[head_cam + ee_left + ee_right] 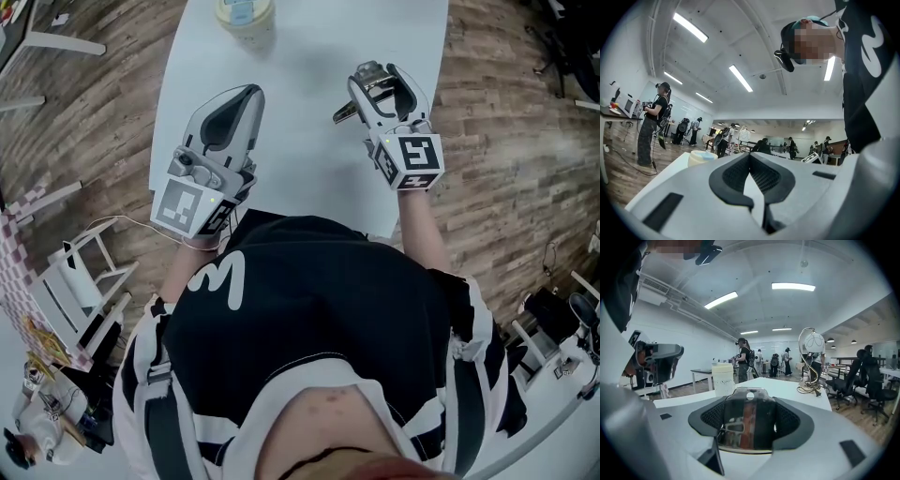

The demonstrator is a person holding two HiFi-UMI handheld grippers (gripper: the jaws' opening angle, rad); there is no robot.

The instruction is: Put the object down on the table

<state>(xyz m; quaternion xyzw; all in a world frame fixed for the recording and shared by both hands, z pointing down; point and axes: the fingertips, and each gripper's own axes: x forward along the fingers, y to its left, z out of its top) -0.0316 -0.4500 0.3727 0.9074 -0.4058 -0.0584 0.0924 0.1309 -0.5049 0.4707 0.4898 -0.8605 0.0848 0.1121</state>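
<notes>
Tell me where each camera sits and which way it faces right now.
Head view: on the person's head, facing steeply down at the white table; shows torso, left gripper, right gripper.
Left gripper view: on the left gripper, facing along its shut, empty jaws across the table; torso at right.
Right gripper view: on the right gripper, facing along jaws shut on a clear packet; clothing at left.
Shared: all three show the cream tub.
</notes>
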